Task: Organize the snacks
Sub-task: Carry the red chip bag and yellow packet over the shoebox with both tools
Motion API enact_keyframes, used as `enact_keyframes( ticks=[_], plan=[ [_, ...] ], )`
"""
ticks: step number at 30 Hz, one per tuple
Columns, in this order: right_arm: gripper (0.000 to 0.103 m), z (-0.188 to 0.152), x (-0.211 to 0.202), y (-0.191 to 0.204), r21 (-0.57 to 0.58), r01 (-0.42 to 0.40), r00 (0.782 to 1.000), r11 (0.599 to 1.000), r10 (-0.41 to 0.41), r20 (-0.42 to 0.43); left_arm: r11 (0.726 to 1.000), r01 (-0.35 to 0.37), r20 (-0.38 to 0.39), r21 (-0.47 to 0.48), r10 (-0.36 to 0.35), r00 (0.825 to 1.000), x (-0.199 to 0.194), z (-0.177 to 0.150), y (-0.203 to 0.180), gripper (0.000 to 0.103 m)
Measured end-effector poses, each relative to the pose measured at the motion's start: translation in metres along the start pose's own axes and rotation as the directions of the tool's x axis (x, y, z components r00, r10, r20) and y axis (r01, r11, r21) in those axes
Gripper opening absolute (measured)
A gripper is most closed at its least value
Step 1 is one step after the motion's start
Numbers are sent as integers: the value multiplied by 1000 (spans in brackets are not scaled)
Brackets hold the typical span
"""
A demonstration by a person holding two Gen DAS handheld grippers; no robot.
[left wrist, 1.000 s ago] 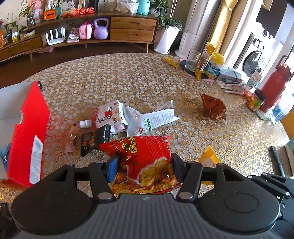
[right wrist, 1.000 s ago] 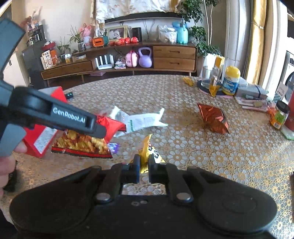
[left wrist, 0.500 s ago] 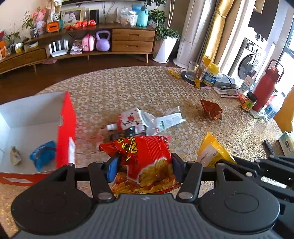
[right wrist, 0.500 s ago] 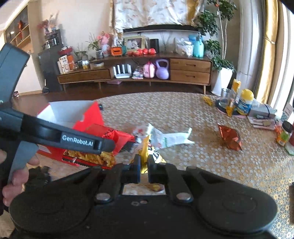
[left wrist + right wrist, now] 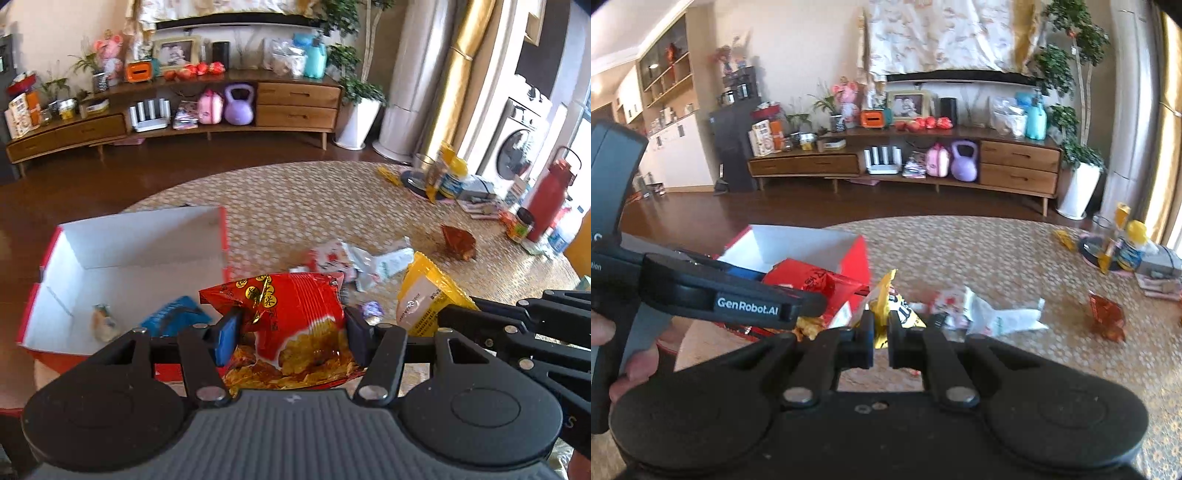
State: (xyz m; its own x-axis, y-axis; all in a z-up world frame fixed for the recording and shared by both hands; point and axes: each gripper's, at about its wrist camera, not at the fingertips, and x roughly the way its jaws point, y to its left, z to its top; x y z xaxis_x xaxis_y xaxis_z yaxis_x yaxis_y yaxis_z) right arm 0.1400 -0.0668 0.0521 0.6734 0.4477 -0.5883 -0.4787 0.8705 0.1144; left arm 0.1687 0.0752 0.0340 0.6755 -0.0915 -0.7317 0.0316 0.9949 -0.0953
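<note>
My left gripper [image 5: 290, 338] is shut on a red chip bag [image 5: 295, 328] and holds it in the air beside the right edge of the open red box [image 5: 140, 251]. The box has a white inside and holds a blue packet [image 5: 173, 317] and a small pale snack [image 5: 103, 323]. My right gripper [image 5: 881, 341] is shut on a yellow snack bag [image 5: 888, 304], raised above the table, just right of the left gripper. The yellow bag also shows in the left wrist view [image 5: 424, 295]. The red bag [image 5: 812, 280] and the box [image 5: 798, 247] show in the right wrist view.
Loose wrappers lie mid-table: a white and red packet [image 5: 332, 256], a white and green packet [image 5: 388, 258], a brown foil bag [image 5: 458, 240]. At the far right stand a red flask [image 5: 550, 195], jars and a glass [image 5: 421, 166]. The table carries a gold lace cloth [image 5: 314, 195].
Both grippers have risen and moved left with their bags. The open inside of the red box has come into view beneath the left gripper.
</note>
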Motion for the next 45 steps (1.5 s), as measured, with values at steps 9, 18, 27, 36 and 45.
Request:
enact_keyframes(
  ticks=[9, 18, 27, 36, 45],
  plan=[
    [5, 24, 31, 48, -60, -52, 999, 997, 52, -1, 995, -76, 7, -57, 77, 997, -7, 4, 65, 58],
    [5, 37, 75, 86, -92, -100, 994, 991, 97, -41, 979, -177, 3, -103, 178, 984, 3, 11, 132, 58],
    [5, 43, 135, 106, -87, -114, 989, 990, 104, -103, 960, -254, -52, -121, 250, 967, 46, 19, 180, 58],
    [5, 48, 196, 115, -85, -113, 983, 990, 99, -152, 955, -275, -95, -114, 265, 960, 99, 26, 198, 58],
    [5, 39, 248, 114, -112, -99, 972, 989, 72, -223, 949, -289, -174, -125, 266, 948, 152, 33, 204, 58]
  ],
)
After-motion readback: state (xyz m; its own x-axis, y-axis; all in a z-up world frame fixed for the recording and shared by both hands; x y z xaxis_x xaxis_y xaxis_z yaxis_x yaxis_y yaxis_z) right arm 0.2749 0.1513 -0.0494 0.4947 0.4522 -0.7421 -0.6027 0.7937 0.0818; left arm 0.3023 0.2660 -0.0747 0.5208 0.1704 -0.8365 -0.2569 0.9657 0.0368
